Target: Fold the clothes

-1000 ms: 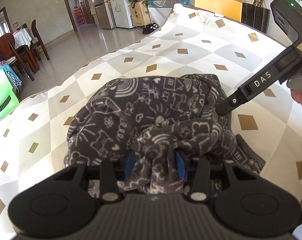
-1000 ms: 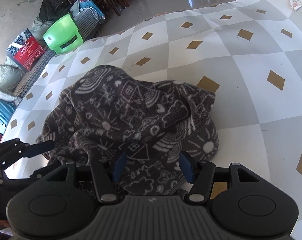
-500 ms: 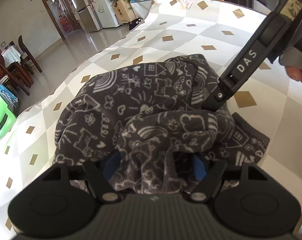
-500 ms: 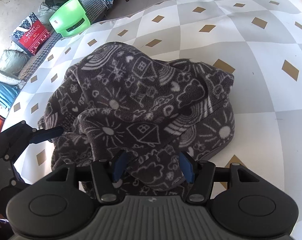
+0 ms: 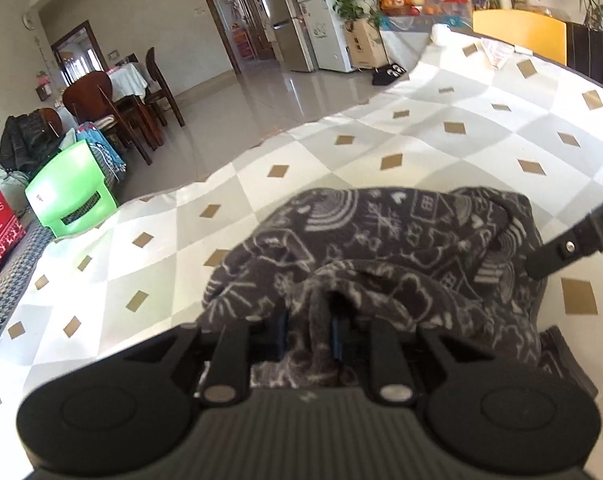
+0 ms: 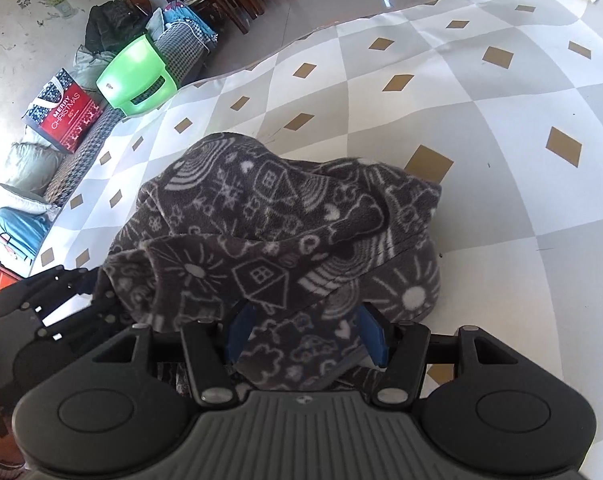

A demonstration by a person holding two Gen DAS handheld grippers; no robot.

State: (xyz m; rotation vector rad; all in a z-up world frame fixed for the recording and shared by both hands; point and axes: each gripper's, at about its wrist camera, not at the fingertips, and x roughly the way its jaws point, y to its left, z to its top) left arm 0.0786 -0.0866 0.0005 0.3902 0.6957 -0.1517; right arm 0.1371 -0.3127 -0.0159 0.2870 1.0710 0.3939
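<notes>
A dark grey fleece garment (image 5: 401,248) with white doodle print lies bunched on the checked tablecloth (image 5: 461,140); it also shows in the right wrist view (image 6: 269,224). My left gripper (image 5: 309,332) is shut on a fold of the garment at its near edge. My right gripper (image 6: 305,336) is open, its blue pads either side of a garment fold that lies between them. The right gripper's arm (image 5: 573,244) shows at the right of the left wrist view. The left gripper (image 6: 53,304) shows at the left of the right wrist view.
The tablecloth's (image 6: 481,100) far edge drops to a tiled floor. A green plastic stool (image 5: 73,200), a red Christmas bag (image 6: 65,112) and wooden dining chairs (image 5: 113,112) stand beyond it. A yellow chair (image 5: 517,32) is at the table's far end.
My left gripper has closed tight on the garment fold and lifted, tilting the view up. The right gripper stays open with the garment drawn nearer between its pads.
</notes>
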